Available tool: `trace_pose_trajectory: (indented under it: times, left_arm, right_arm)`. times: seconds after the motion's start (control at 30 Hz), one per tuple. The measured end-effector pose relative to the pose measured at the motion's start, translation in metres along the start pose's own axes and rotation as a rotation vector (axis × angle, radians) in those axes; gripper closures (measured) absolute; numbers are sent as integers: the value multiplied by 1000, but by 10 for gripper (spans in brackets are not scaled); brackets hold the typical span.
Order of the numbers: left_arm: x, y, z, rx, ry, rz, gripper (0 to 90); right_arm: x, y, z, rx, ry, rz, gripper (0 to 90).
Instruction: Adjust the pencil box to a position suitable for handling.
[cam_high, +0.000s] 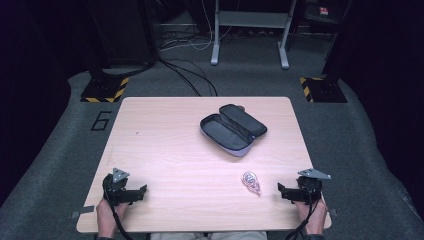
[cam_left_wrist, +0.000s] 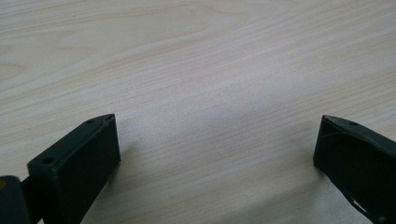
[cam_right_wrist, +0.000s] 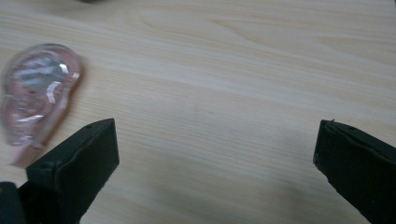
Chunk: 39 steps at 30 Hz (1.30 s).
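One open pencil case beyond tape dispenser

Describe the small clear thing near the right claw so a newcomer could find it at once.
Start from the wooden table and go to its near right part, just left of the right claw. The small clear pinkish item lies flat there. It is see-through and much smaller than the open dark pencil case farther back.
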<state>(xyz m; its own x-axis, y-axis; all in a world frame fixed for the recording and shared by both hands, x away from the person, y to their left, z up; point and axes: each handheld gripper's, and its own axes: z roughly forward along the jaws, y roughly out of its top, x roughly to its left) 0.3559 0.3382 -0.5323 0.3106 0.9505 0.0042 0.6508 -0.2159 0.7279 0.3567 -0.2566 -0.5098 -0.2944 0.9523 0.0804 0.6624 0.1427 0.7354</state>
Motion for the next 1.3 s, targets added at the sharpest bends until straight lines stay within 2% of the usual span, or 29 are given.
trace_pose_trajectory:
  times: [0.1, 0.13, 0.17, 0.2, 0.23, 0.27, 0.33, 0.37, 0.47, 0.53, 0.6, 0.67, 0.77, 0.8, 0.83, 0.87, 0.9, 1.0, 1.13, 1.2, 1.3]
  left_arm:
    - [0, 0, 0, 0, 0, 0, 3]
    - [0, 0, 0, 0, 0, 0, 3]
    - [0, 0, 0, 0, 0, 0, 3]
    - [0, 0, 0, 0, 0, 0, 3]
    - [0, 0, 0, 0, 0, 0, 3]
    - [0, 0, 0, 0, 0, 0, 3]
    - [0, 0, 0, 0, 1, 1, 3]
    - [0, 0, 0, 1, 1, -1, 4]
    - [0, 0, 0, -1, 2, 1, 4]
    - [0, 0, 0, 0, 1, 0, 4]
    - [0, 0, 0, 3, 0, -1, 4]
    - [0, 0, 0, 2, 0, -1, 4]
    - [0, 0, 0, 3, 0, -2, 4]
    - [0, 0, 0, 3, 0, -2, 4]
    - [0, 0, 0, 3, 0, -2, 4]
    - [0, 0, 0, 3, 0, -2, 4]
    - [0, 0, 0, 3, 0, -2, 4]
    - [0, 0, 0, 3, 0, -2, 4]
    - [0, 0, 0, 3, 0, -2, 4]
    - [0, 0, 0, 3, 1, -2, 4]
    - [0, 0, 0, 3, 1, -3, 4]
  right_arm:
    - [11, 5, -3, -15, 38, -9, 0]
    - [20, 7, -4, -22, 57, -12, 0]
    - [20, 7, -4, -22, 57, -12, 0]
    - [29, 9, -3, -24, 83, -15, 0]
    - [29, 9, -3, -24, 83, -15, 0]
    - [39, 10, -1, -26, 104, -30, 0]
    - [44, 11, 1, -23, 113, -43, 0]
    - [53, 13, 4, -18, 131, -60, 0]
    - [62, 15, 8, -7, 144, -63, 0]
    - [71, 18, 16, -5, 173, -92, 0]
    - [75, 19, 19, 3, 174, -93, 0]
    - [84, 21, 26, 16, 172, -123, 0]
    - [89, 22, 30, 35, 171, -128, 12]
    - [91, 23, 33, 36, 169, -139, 36]
    - [94, 23, 36, 38, 161, -144, 95]
    - [94, 23, 36, 38, 161, -144, 95]
    - [96, 23, 37, 36, 158, -153, 140]
    - [98, 24, 39, 51, 148, -161, 150]
    - [101, 23, 41, 48, 137, -187, 238]
    - [104, 23, 42, 47, 123, -175, 266]
    - [104, 24, 43, 44, 113, -194, 289]
